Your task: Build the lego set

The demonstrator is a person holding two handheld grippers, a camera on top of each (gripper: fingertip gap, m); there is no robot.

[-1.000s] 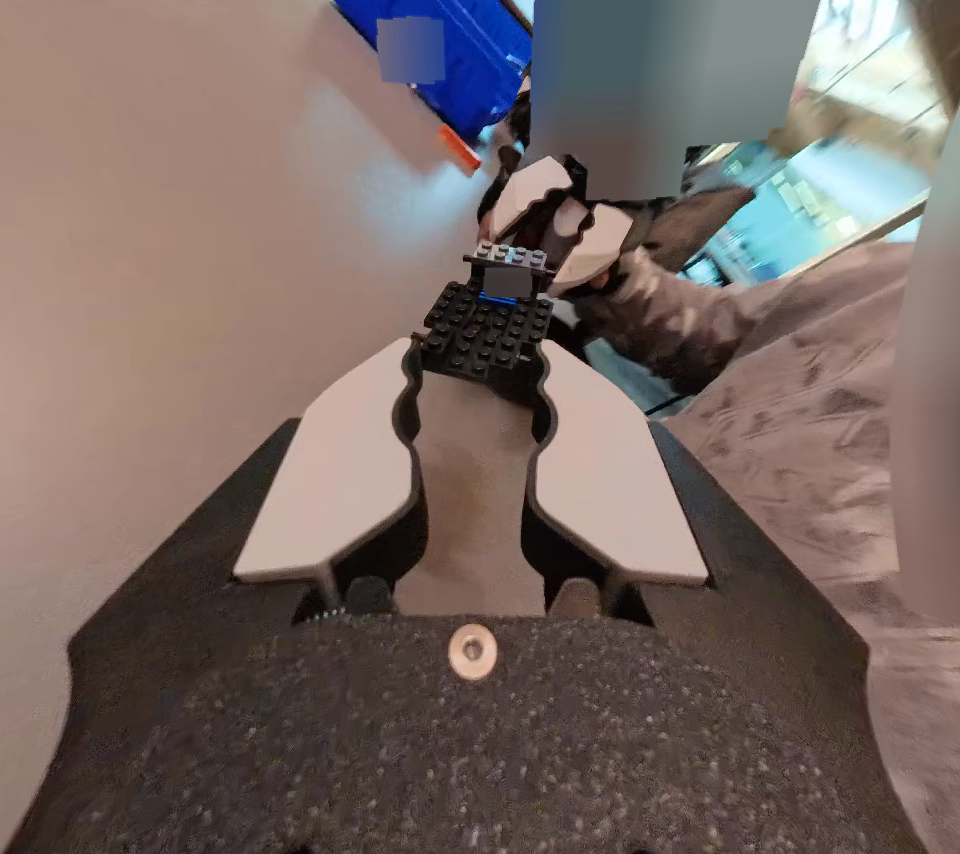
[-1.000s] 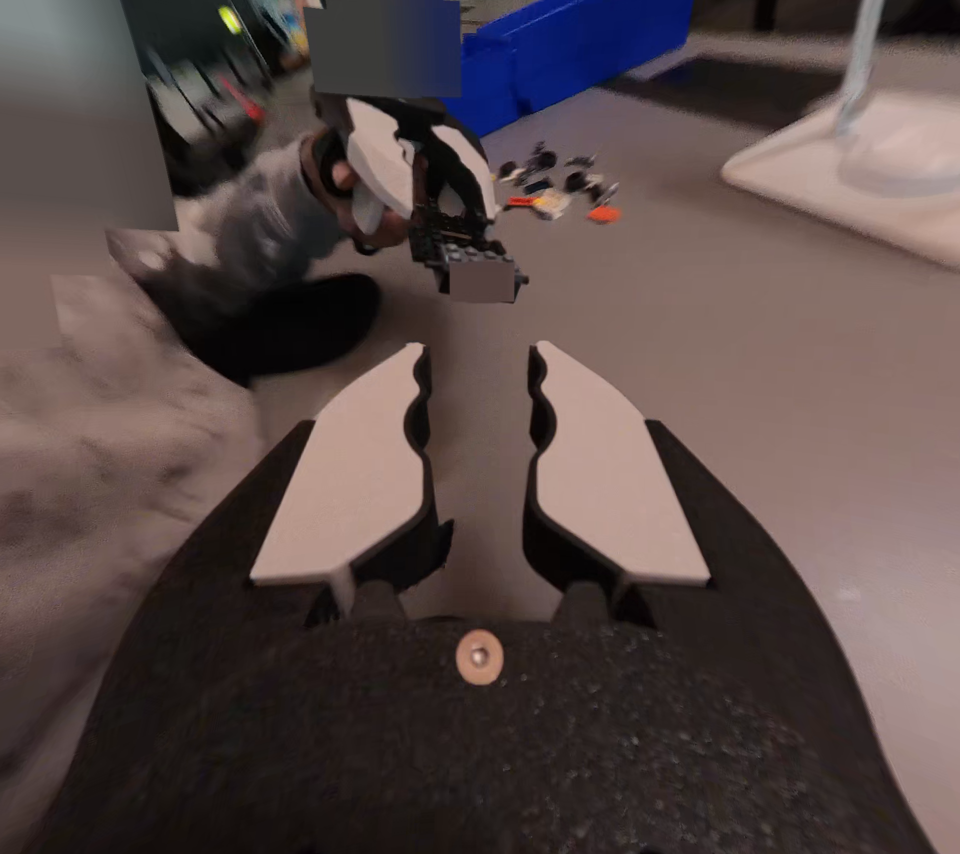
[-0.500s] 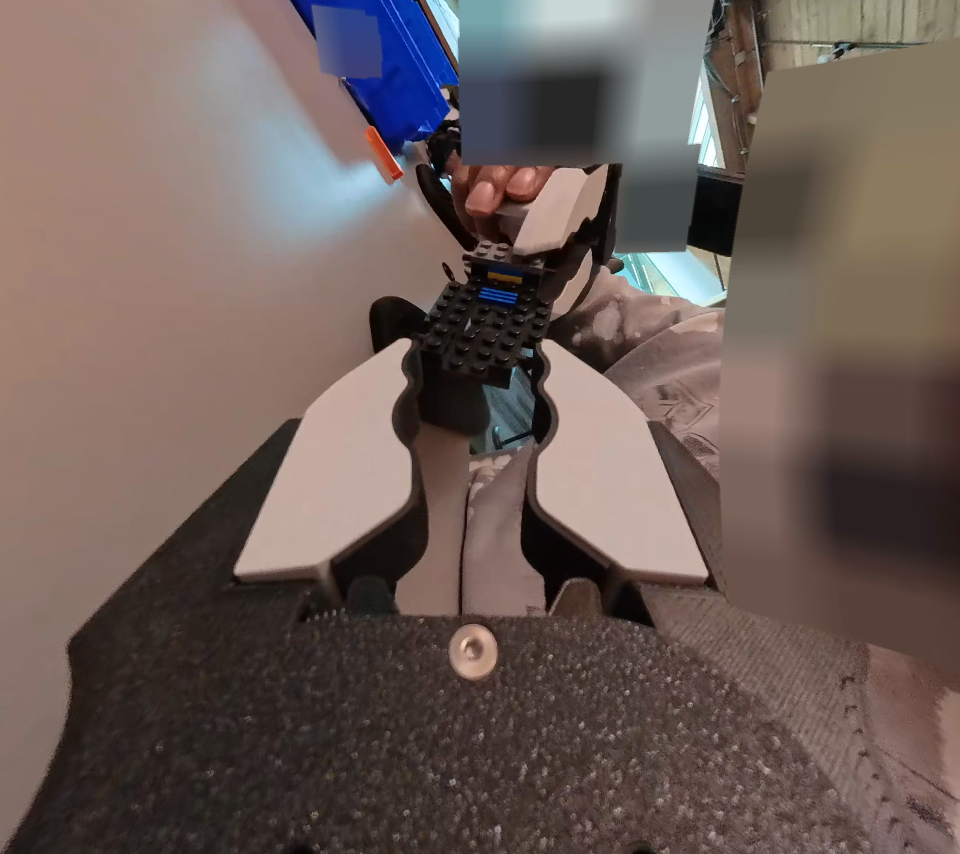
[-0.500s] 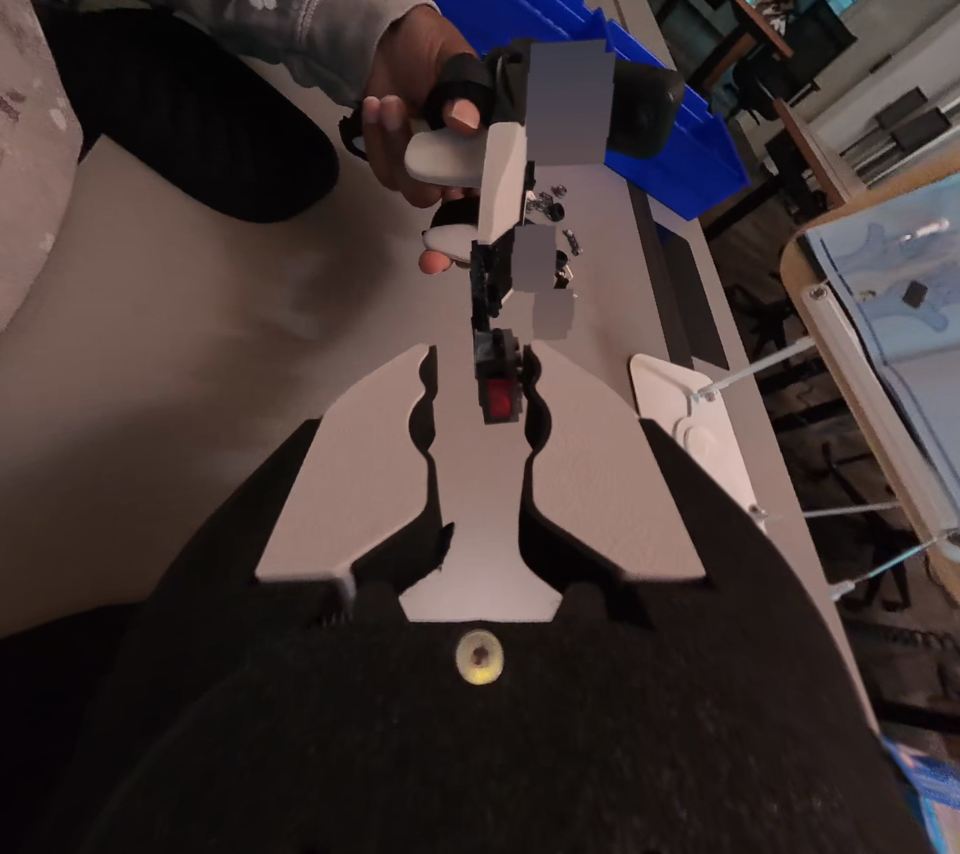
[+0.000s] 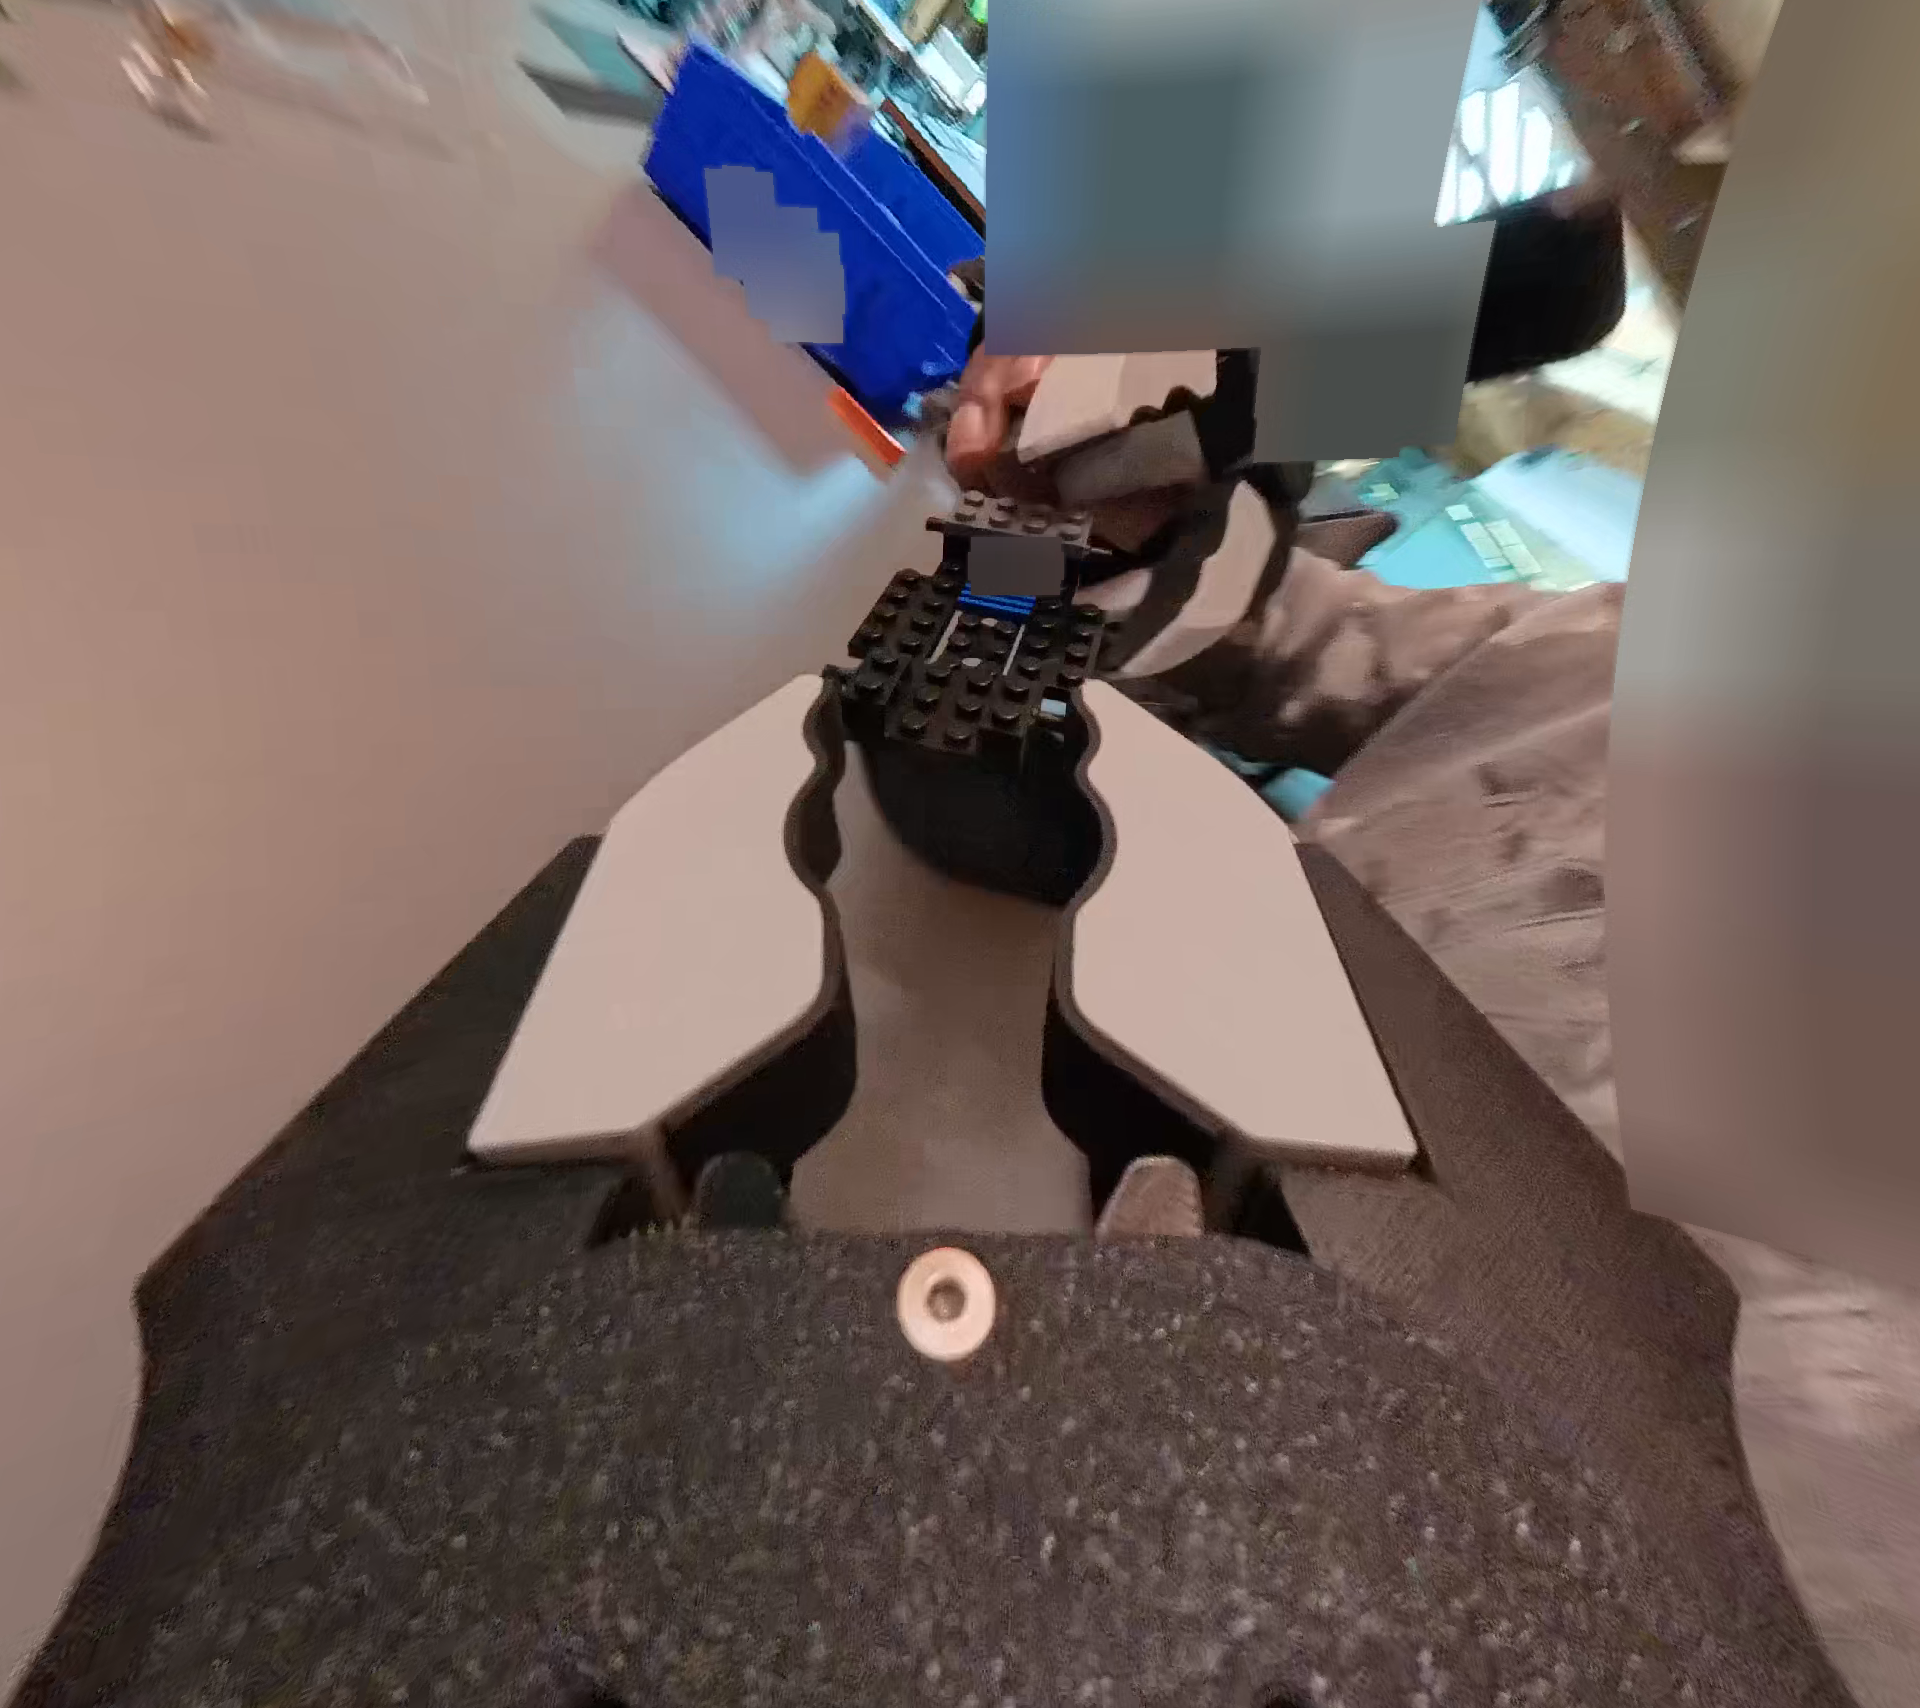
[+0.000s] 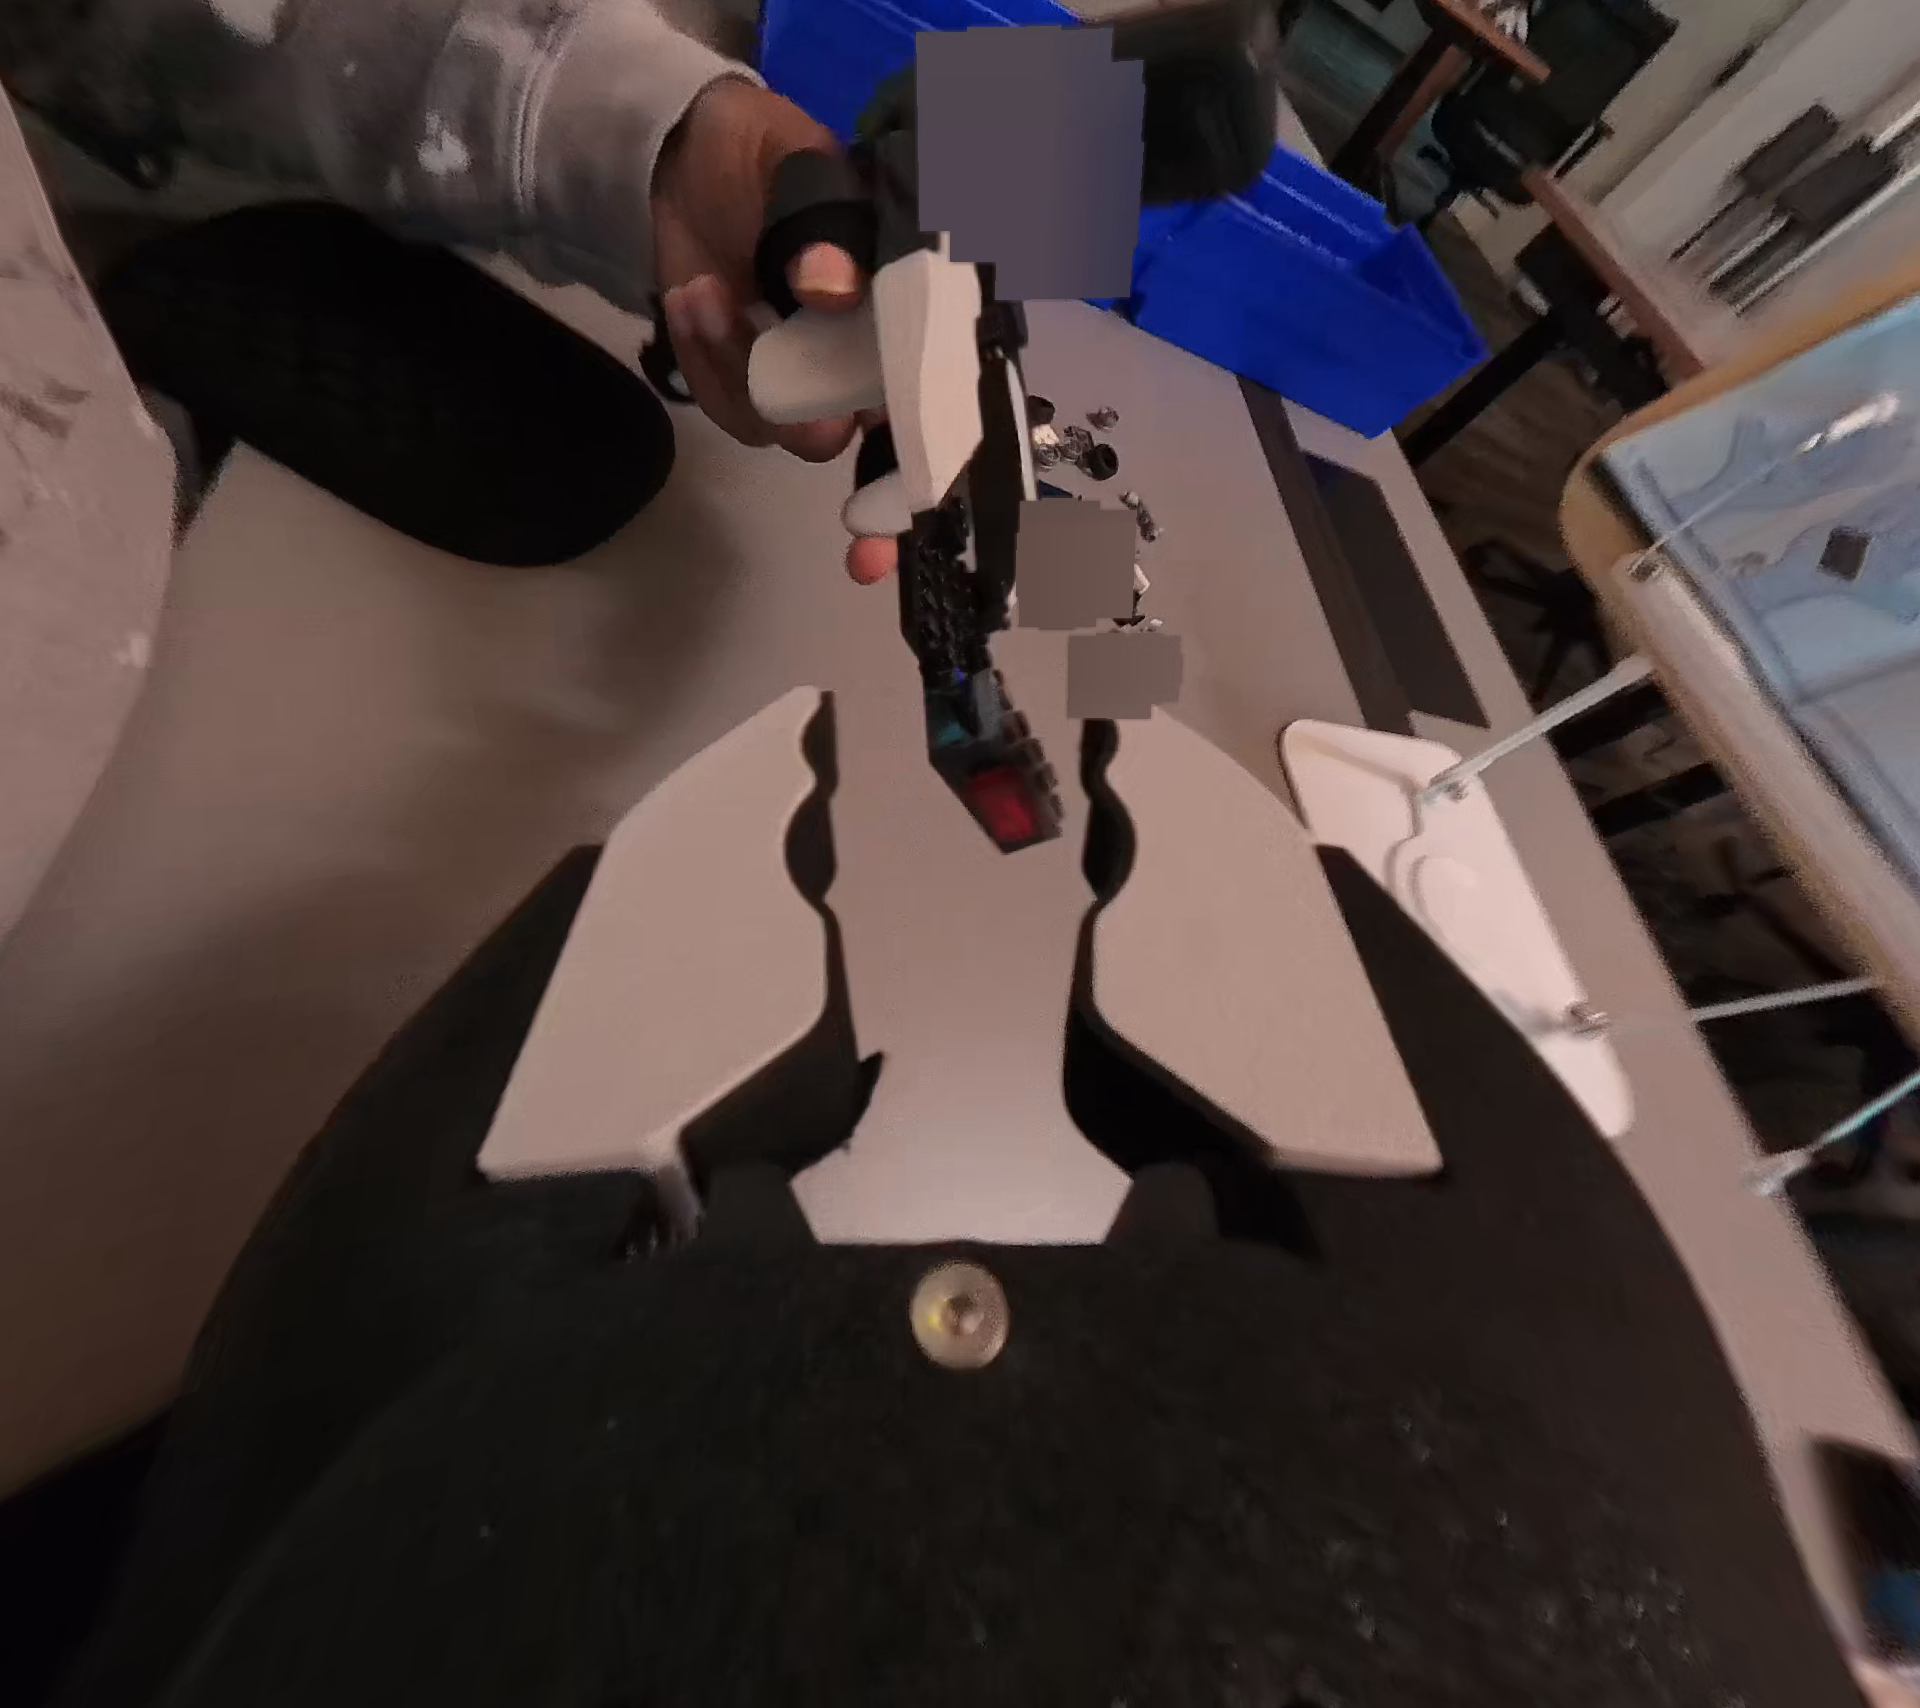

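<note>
My left gripper [image 5: 951, 702] is shut on a black studded lego assembly [image 5: 971, 661] and holds it in the air above the grey table [image 5: 312, 515]. The assembly carries a blue grille piece [image 5: 995, 604] and a dark grey plate [image 5: 1013, 515] at its far end. In the right wrist view the left gripper [image 6: 935, 411] holds the assembly [image 6: 951, 609] edge-on, and its end with a red piece [image 6: 1003, 801] hangs between my right gripper's fingers. My right gripper [image 6: 956, 718] is open, with a gap on each side of that end. It also shows in the left wrist view [image 5: 1122, 453], beyond the assembly.
Blue bins [image 6: 1299, 287] stand at the table's far side. Loose small lego parts [image 6: 1091, 453] lie on the table behind the assembly. A white stand base [image 6: 1455, 889] sits at the right. An orange piece [image 5: 868, 427] lies near the bins. A person's sleeve [image 6: 416, 79] is at the left. The left gripper's tips are roughly 6 centimetres from the right gripper's.
My right jaws have opened wider around the assembly's red-ended part. Both cameras have swung. My left gripper keeps its hold on the assembly.
</note>
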